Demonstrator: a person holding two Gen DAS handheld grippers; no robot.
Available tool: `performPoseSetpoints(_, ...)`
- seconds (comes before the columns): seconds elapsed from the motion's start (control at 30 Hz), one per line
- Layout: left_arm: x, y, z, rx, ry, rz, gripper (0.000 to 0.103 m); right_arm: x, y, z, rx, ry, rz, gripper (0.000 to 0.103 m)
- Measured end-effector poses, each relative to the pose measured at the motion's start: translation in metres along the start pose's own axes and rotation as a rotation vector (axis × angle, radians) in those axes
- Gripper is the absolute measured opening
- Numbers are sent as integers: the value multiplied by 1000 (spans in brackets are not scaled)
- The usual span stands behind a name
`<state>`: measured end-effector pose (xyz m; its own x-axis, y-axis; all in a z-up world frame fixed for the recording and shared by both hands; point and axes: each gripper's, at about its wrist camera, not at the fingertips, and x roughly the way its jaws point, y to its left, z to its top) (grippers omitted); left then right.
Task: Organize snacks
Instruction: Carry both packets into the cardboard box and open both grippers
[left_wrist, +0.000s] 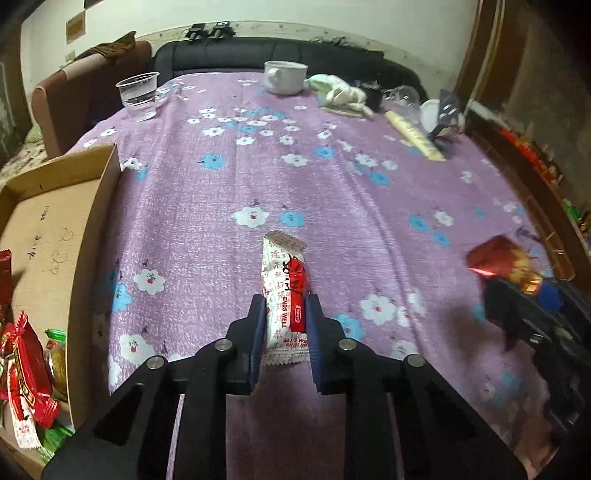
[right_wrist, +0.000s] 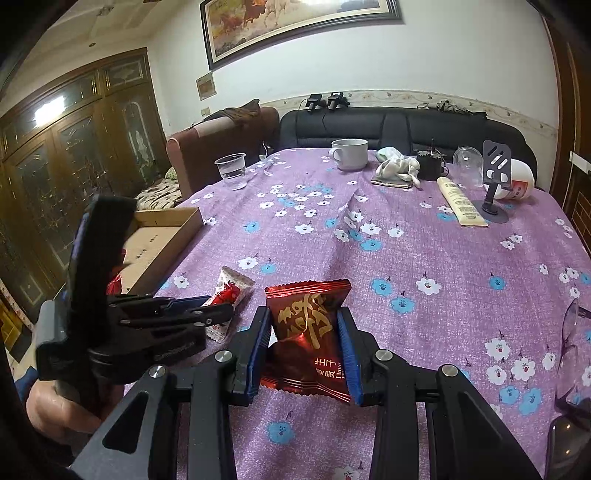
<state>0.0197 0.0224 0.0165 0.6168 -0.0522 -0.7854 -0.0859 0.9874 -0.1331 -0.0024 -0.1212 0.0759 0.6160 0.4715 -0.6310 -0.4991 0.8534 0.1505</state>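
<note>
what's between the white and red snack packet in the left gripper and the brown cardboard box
Only bare purple floral tablecloth between the white and red snack packet and the brown cardboard box, clearest in the left wrist view.

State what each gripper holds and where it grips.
The left gripper clamps a white-and-red snack packet across its lower half. The right gripper clamps a dark red snack packet by its side edges, around mid-length.

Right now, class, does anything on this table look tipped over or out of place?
Yes. At the far right end, a clear plastic cup and a white tub lie on their sides beside the phone stand. The other clear cup, far left, stands upright.
</note>
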Motion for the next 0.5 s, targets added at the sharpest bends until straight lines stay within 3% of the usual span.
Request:
performPoseSetpoints(0.27,-35,8,0,5,-88,-17,18,1,1,0,-5,-1,-5,37)
performPoseSetpoints(0.5,-70,42,1,-52,-159,-25,18,5,-1,2,20,7,-35,37)
